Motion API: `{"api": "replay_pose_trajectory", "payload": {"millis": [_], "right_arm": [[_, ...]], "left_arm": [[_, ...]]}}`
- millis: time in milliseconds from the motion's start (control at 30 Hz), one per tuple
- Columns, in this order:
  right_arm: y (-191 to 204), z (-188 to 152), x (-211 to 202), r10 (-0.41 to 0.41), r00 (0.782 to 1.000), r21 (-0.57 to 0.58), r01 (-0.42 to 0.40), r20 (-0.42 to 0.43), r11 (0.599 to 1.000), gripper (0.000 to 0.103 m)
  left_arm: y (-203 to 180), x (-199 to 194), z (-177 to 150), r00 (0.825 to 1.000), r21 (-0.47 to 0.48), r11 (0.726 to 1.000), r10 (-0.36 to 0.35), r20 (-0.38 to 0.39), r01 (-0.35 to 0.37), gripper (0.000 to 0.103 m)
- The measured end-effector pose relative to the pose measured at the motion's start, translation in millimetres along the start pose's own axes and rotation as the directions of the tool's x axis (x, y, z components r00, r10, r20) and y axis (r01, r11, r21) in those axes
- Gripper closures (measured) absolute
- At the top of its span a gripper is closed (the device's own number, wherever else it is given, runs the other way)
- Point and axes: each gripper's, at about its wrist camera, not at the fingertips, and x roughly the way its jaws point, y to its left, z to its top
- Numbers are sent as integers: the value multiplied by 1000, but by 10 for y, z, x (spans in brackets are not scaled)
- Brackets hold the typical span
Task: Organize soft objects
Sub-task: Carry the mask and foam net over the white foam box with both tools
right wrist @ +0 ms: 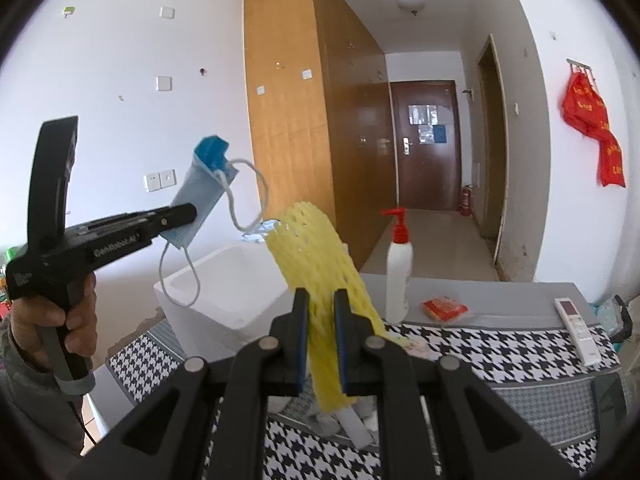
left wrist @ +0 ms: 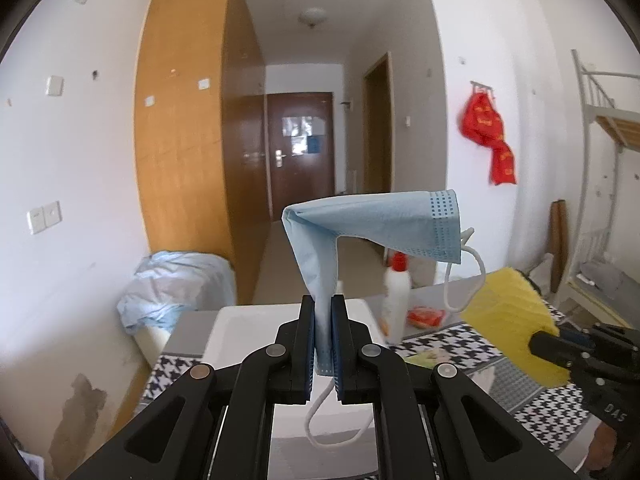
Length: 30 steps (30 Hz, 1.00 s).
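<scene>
My left gripper [left wrist: 323,344] is clamped on the light-blue pleated paper face mask [left wrist: 374,220], held up over the white foam box [right wrist: 224,280]; v. light, floppy; right gripper [right wrist: 321,340] pinches the yellow foam net sleeve [right wrist: 316,256], springy, crushes easily; grip near the end.

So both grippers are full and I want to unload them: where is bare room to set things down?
The white bin looks empty inside. The houndstooth cloth is bare between the red packet and the remote. It is crowded under the right gripper, and around the pump bottle.
</scene>
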Motion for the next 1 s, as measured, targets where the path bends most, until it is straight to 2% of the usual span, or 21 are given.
{"api": "replay_pose_trajectory", "payload": {"millis": [267, 567, 1000], "right_arm": [[106, 92, 105, 35, 999, -23, -35, -4, 999, 88], [111, 93, 171, 32, 999, -29, -32, -15, 999, 88], [121, 92, 277, 13, 999, -33, -14, -38, 999, 88]], "left_arm": [[134, 26, -16, 999, -18, 999, 50, -16, -50, 95], [233, 200, -41, 994, -42, 995, 89, -69, -92, 95], [284, 584, -80, 982, -61, 994, 75, -175, -87, 95]]}}
